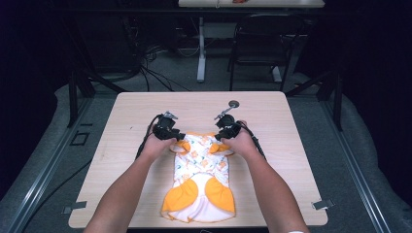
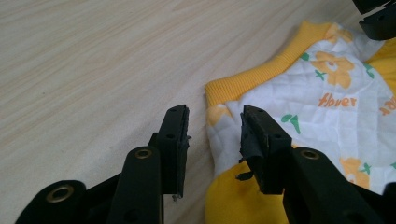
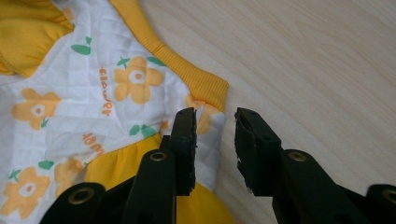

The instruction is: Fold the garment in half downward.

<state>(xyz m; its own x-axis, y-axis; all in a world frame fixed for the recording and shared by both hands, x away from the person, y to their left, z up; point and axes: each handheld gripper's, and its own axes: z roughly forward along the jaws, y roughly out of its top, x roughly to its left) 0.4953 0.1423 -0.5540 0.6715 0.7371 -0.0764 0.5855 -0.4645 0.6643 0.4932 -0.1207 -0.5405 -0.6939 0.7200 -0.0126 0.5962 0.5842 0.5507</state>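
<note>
The pale wood table [image 1: 145,104] stands on grey carpet in a dark room, with a chair [image 1: 260,43] and loose cables beyond its far edge. The little quilted garment [image 1: 199,179] lies flat on it, near the middle and running down to the near edge, its neckline end toward the far edge.

My left gripper [image 2: 215,135] sits with its jaws partly open astride the garment's left top corner, holding nothing; my right gripper [image 3: 215,140] is likewise partly open over the right top corner, one jaw above cloth, the other above bare wood, nothing gripped.

I judge the risk to be a shallow bite: if I close on only the ribbed band [image 3: 201,84], the cloth could slip out when lifted. Closing one side before the other would likely drag the garment askew, and pressing down too hard may pinch just the top layer.

It is white with orange flowers, green leaves, orange lettering and yellow-orange sleeves and trim.
</note>
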